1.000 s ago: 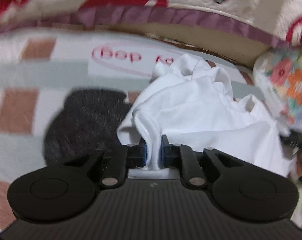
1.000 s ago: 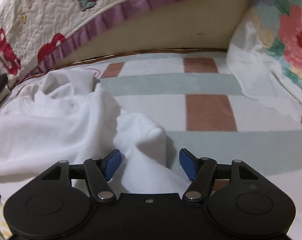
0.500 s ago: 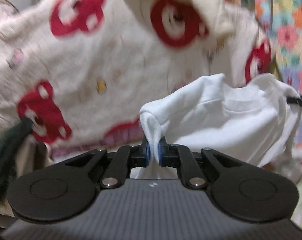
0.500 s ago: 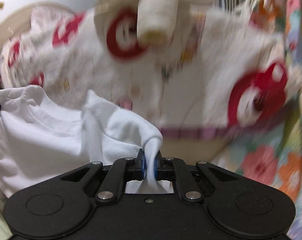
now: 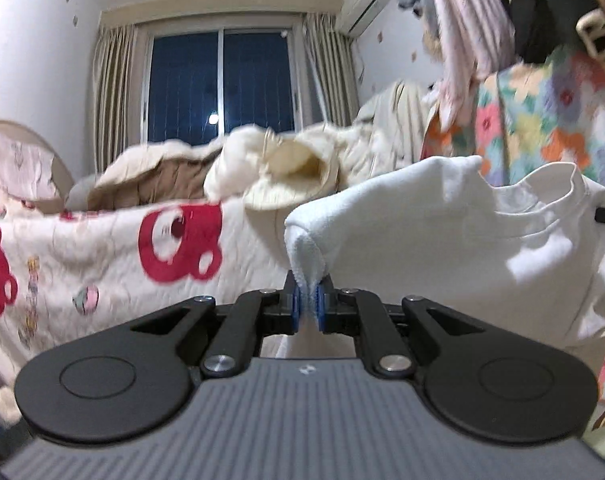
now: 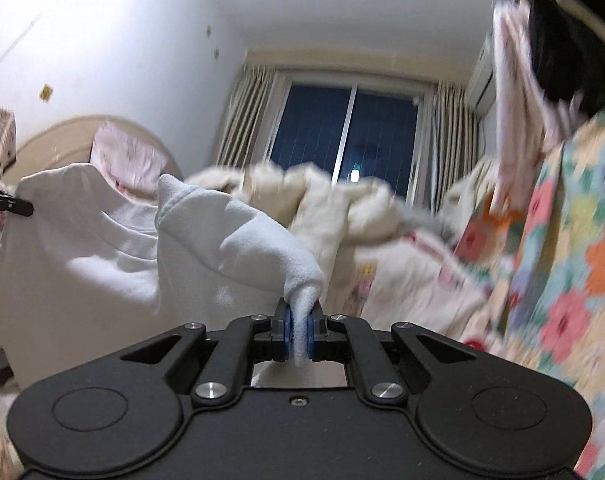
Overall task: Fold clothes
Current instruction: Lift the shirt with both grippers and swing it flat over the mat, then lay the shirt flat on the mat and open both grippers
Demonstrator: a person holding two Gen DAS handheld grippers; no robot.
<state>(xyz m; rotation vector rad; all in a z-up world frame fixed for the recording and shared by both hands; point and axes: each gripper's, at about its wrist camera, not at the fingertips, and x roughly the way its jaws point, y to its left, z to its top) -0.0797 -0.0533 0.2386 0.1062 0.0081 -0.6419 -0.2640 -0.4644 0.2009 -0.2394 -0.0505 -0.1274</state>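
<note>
We hold the white shirt [image 5: 454, 248] up with left tongs [image 5: 309, 307] and right tongs [image 6: 299, 334] each clamped on a shoulder, so it hangs open for folding.

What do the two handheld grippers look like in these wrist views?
Both look alike. The left gripper has matte black linkage arms with silver pivot pins, two round black lobes at its base and blue pads inside its jaws, on a ribbed grey body. The right gripper matches, but its body looks plain black. No hands, sleeves or cables show.

white garment [image 5: 454, 240], red-bear quilt [image 5: 102, 264]
</note>
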